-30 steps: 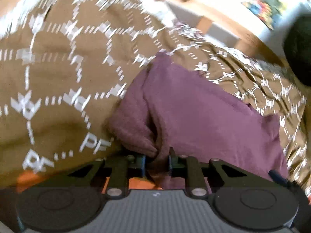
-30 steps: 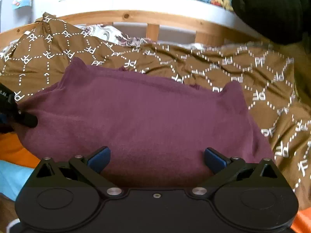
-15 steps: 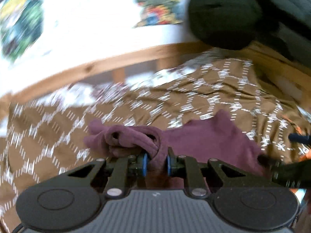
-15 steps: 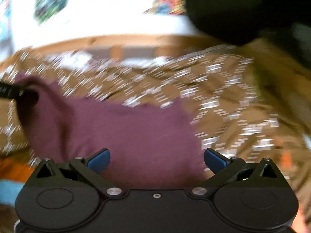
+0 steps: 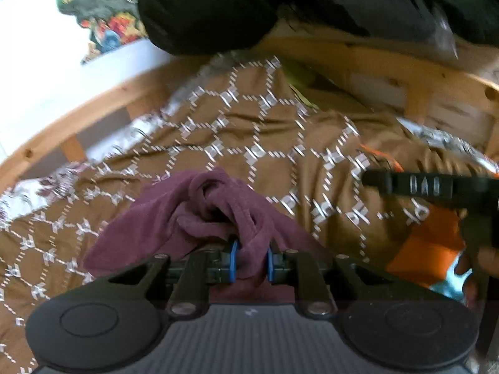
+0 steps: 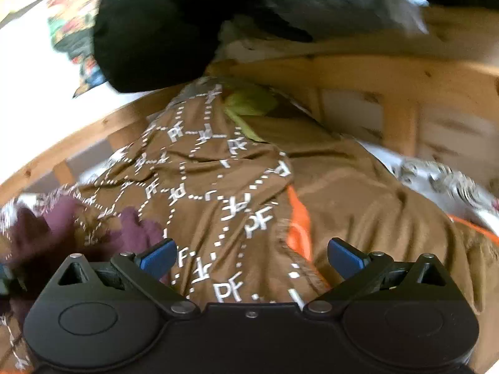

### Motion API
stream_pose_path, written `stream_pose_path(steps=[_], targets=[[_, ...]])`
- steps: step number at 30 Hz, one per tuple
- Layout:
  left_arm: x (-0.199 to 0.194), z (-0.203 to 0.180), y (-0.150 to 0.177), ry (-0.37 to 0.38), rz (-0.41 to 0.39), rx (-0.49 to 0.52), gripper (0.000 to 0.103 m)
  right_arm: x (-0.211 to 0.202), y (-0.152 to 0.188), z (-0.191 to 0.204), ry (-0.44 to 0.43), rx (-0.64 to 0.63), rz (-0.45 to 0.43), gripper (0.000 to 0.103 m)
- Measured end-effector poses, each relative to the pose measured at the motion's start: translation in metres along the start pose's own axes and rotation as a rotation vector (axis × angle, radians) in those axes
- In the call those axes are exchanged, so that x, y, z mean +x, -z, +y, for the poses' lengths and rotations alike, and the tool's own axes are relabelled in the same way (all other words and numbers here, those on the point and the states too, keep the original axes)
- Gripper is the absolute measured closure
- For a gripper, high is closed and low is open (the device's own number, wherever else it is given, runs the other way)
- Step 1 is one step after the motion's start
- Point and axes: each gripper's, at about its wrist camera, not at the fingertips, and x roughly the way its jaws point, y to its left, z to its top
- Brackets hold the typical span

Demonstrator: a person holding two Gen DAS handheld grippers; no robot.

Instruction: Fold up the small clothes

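A bed with a pale wooden frame (image 5: 93,106) fills both views, spread with a brown bedcover (image 5: 265,143) printed in a white dotted lattice; a black bundle (image 5: 199,9) sits at the top of each frame and a colourful picture (image 5: 103,15) hangs on the white wall at upper left. An orange cloth (image 5: 430,246) shows at the right edge of the left wrist view.

The left claw (image 5: 249,260) is closed on a bunched fold of the maroon garment (image 5: 199,218), which rises out of the pinch in twisted loops at centre-bottom of that view and trails down to the lower left onto the bedcover. In the right wrist view the same garment (image 6: 137,227) lies at the left edge, beside the left fingertip. The right claw (image 6: 251,255) stands wide open and empty, over bare bedcover, with the garment outside its gap; it also shows as a blurred black bar (image 5: 430,187) at the right of the left wrist view.

The garment looks crumpled rather than flat, so the fold seems barely begun. To do this step well, the left claw should probably keep its pinch firm and lay the cloth out flat. The right claw would need to swing toward the left of its frame to catch a free edge, so the two can pull the fabric taut before creasing it.
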Motion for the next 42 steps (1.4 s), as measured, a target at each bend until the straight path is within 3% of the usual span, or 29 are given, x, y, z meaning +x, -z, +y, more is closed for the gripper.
stream_pose_path(steps=[5, 7, 9, 14, 17, 20, 23, 27, 32, 36, 39, 42], targets=[[0.01, -0.008, 0.017, 0.021, 0.045, 0.03, 0.077, 0.002, 0.001, -0.01, -0.022, 0.087, 0.023, 0.001], [0.006, -0.008, 0.021, 0.034, 0.047, 0.028, 0.065, 0.002, 0.001, -0.009, -0.028, 0.091, 0.031, 0.001], [-0.003, -0.006, 0.025, 0.08, 0.033, 0.011, 0.041, 0.004, 0.002, -0.007, -0.033, 0.087, 0.041, 0.001], [-0.028, -0.004, 0.036, 0.149, -0.014, 0.009, 0.019, 0.008, 0.003, 0.001, -0.054, 0.068, 0.053, 0.001], [-0.047, 0.005, 0.045, 0.164, -0.047, 0.011, 0.018, 0.01, 0.004, 0.006, -0.102, 0.052, 0.042, 0.001], [-0.063, 0.021, 0.058, 0.147, -0.103, -0.012, 0.015, 0.009, 0.006, 0.016, -0.204, 0.02, -0.001, 0.0], [-0.066, 0.037, 0.076, 0.058, -0.122, -0.025, 0.014, 0.007, 0.008, 0.03, -0.271, -0.034, -0.041, 0.0], [-0.051, 0.058, 0.095, -0.027, -0.085, -0.085, 0.014, 0.011, 0.011, 0.056, -0.325, -0.129, -0.077, 0.0], [-0.044, 0.08, 0.112, 0.004, -0.087, -0.186, 0.014, 0.007, 0.022, 0.085, -0.294, -0.26, -0.142, 0.0], [-0.043, 0.082, 0.114, -0.001, -0.126, -0.163, 0.014, -0.009, 0.036, 0.102, -0.192, -0.426, -0.247, 0.001], [-0.039, 0.079, 0.115, 0.01, -0.142, -0.142, 0.014, -0.018, 0.042, 0.106, -0.092, -0.473, -0.345, 0.001], [-0.032, 0.075, 0.114, 0.022, -0.144, -0.118, 0.014, -0.02, 0.039, 0.105, -0.208, -0.478, -0.373, 0.001]])
